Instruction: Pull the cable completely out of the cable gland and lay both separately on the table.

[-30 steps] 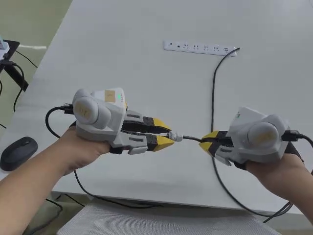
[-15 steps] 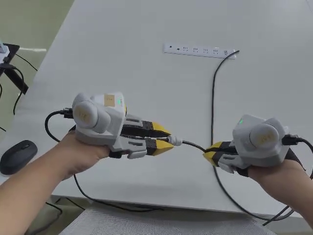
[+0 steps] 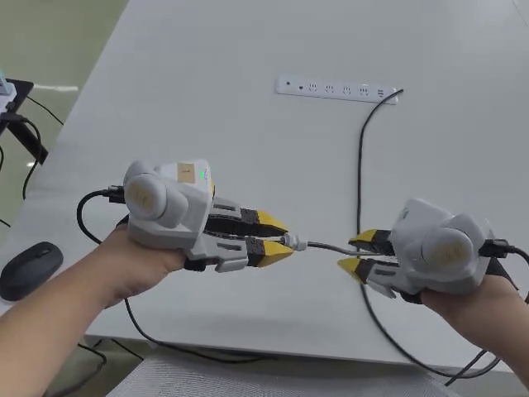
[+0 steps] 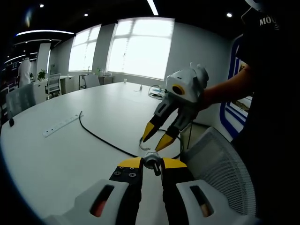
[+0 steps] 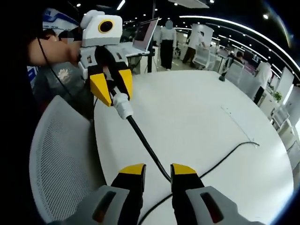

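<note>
My left gripper is shut on the grey cable gland, which sticks out from its yellow tips. In the left gripper view the gland sits pinched between the jaws of that gripper. A thin black cable runs from the gland rightward to my right gripper. The right gripper's jaws stand apart, with the cable passing between them. In the right gripper view the cable runs from between the tips of my right gripper up to the gland. Both grippers hover above the front edge of the white table.
A white power strip lies at the back, and its black cord runs toward the front edge under my right gripper. A dark mouse sits at the left edge. A mesh chair is just below the table edge.
The right gripper moved away from the left one, drawing more cable out of the gland, and its jaws have spread apart. The left gripper stayed shut on the gland.
</note>
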A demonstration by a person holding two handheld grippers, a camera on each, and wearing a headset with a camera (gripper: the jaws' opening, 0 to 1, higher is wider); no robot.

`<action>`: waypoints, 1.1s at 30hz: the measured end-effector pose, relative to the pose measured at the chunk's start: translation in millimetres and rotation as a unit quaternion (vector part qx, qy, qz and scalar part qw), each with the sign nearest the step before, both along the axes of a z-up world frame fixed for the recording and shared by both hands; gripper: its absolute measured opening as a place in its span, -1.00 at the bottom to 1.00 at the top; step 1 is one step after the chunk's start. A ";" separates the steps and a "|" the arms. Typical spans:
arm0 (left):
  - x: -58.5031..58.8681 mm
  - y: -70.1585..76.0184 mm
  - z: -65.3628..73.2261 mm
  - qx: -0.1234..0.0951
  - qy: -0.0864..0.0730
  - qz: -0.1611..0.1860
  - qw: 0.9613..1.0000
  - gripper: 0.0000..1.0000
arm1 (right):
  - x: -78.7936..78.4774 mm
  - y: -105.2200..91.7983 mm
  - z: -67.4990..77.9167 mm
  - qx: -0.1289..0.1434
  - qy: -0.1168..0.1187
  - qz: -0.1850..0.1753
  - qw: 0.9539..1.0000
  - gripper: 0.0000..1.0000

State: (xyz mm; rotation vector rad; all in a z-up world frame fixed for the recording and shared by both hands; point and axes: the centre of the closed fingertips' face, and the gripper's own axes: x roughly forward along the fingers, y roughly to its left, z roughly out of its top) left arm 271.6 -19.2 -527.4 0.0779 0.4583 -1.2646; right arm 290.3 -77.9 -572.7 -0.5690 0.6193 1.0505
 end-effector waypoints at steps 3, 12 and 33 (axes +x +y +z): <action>-0.2 -0.1 -0.3 0.000 0.000 0.001 1.000 -0.70 | -1.3 17.2 20.3 0.021 -0.050 0.032 0.998 -0.58; -0.9 -1.0 -0.1 0.001 0.001 -0.001 1.000 -0.69 | -13.2 44.1 17.4 0.007 -0.061 0.086 0.994 -0.63; -3.0 -0.5 3.5 -0.008 -0.001 0.003 1.000 -0.70 | -17.5 43.4 12.1 0.017 -0.027 0.091 0.995 -1.00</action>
